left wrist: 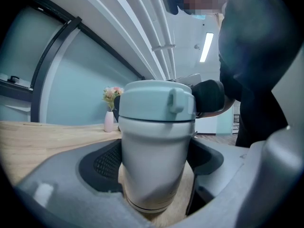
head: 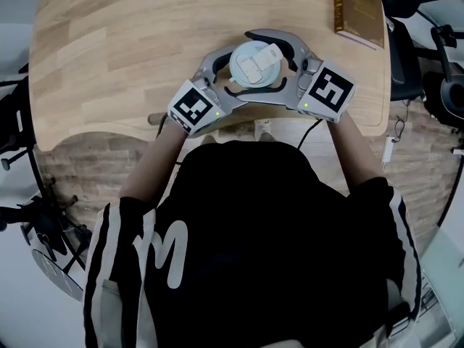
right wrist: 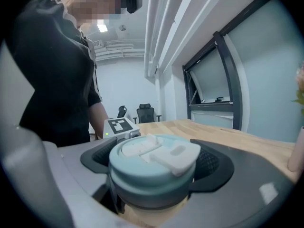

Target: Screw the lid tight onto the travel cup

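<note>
A: Where's the travel cup (left wrist: 153,175)?
B: Upright on the wooden surface (head: 130,42), upper centre of the head view, close to the edge nearest the person. Lid (head: 254,62) is on top, pale blue with a white flip tab.
A: Anything inside?
B: Can't tell. The lid covers the mouth, so no view gets into the cup.
A: Lid seated all the way?
B: There's a dark seam between lid and body in the left gripper view. Can't judge how far it's threaded.
A: Left side?
B: Left hand-held gripper (left wrist: 154,156) is clamped on the cup body below the lid. Mesh pads (left wrist: 105,161) press on both sides.
A: Right?
B: Right hand-held gripper (right wrist: 153,167) comes in higher. Jaws are spread wide and set against the lid's rim, one pad (right wrist: 213,164) on each side. Nothing but the lid is between them.
A: What's hidden?
B: Head view: the lid and both grippers hide nearly all of the cup body. The person's torso fills the lower frame. Right gripper view: everything below the lid is cut off by the lid and jaws.
A: Other stuff?
B: A book (head: 357,9) at the surface's upper right, partly cropped. A small vase (left wrist: 109,120) left of the cup in the left gripper view, blurred.
</note>
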Action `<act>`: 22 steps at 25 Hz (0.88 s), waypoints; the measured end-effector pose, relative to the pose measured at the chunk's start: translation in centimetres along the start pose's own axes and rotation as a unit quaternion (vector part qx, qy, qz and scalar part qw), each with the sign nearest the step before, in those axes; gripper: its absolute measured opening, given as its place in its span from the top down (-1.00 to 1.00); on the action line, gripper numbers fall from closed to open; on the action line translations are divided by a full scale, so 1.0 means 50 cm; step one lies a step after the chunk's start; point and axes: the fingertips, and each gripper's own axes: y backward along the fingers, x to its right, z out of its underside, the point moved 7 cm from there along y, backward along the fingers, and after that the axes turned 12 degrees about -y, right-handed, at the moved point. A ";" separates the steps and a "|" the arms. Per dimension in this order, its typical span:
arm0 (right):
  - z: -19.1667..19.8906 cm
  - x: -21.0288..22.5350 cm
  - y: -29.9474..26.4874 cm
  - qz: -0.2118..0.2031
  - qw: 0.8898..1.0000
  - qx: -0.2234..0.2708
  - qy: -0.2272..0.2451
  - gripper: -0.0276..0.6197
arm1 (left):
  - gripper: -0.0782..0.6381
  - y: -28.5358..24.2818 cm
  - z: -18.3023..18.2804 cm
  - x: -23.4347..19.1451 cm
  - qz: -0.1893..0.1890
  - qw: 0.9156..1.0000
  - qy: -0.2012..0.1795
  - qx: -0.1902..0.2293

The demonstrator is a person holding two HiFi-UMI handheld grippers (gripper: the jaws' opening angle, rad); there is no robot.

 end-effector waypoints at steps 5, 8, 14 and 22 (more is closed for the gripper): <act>0.002 -0.005 0.001 0.046 0.999 0.019 -0.004 -0.55 | -0.39 -0.001 0.001 0.001 -0.004 1.000 0.000 -0.002; 0.003 -0.009 0.003 0.078 0.996 0.035 -0.005 -0.55 | -0.39 -0.001 0.000 0.002 -0.004 1.000 -0.001 -0.002; 0.006 -0.018 0.005 0.139 0.988 0.070 -0.011 -0.55 | -0.39 -0.003 -0.002 0.002 -0.001 1.000 -0.007 -0.003; 0.009 -0.029 0.003 0.207 0.974 0.093 -0.018 -0.53 | -0.39 0.001 -0.001 0.002 -0.006 1.000 -0.003 -0.006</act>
